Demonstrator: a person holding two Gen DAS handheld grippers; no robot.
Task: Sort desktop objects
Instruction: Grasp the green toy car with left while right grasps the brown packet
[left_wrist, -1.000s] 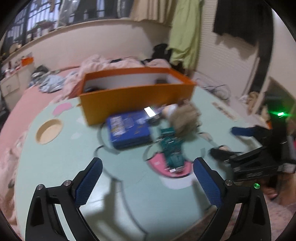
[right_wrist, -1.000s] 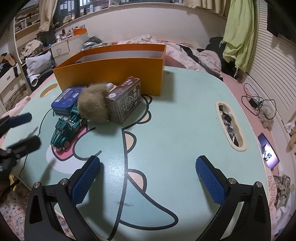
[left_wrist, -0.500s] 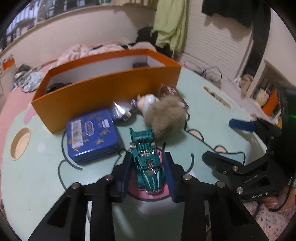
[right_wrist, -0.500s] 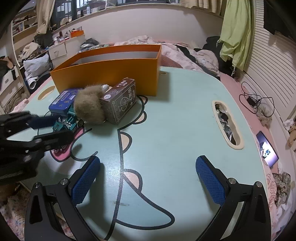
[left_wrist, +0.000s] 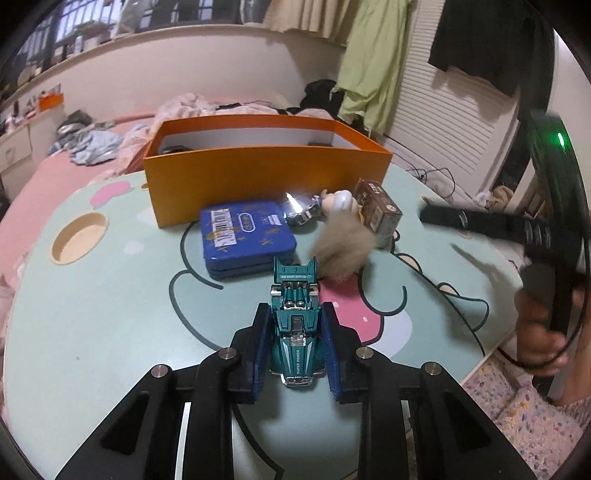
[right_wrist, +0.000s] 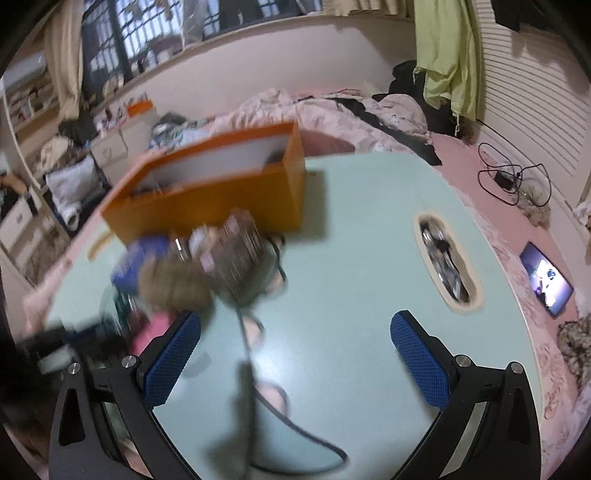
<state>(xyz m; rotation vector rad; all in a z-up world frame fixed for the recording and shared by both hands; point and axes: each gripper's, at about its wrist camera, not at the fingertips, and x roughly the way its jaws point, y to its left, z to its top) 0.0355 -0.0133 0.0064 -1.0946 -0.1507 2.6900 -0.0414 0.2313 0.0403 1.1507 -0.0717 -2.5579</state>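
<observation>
Left tool (left_wrist: 295, 332): jaws closing, blue pads flanking and touching both sides of the teal toy car (left_wrist: 295, 321) at lower centre of the left wrist frame, on the mint tabletop (left_wrist: 110, 314). Above it lie a blue tin (left_wrist: 247, 232), a fur ball (left_wrist: 343, 251) and a brown carton (left_wrist: 380, 210), in front of the orange box (left_wrist: 266, 173) at upper centre. Right tool (right_wrist: 295, 354): jaws wide, nothing between them, over bare tabletop at the bottom of the blurred right wrist frame

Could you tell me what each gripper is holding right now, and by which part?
The left gripper is closing on the teal toy car, pads against its two sides. The right gripper is open and empty.
</observation>
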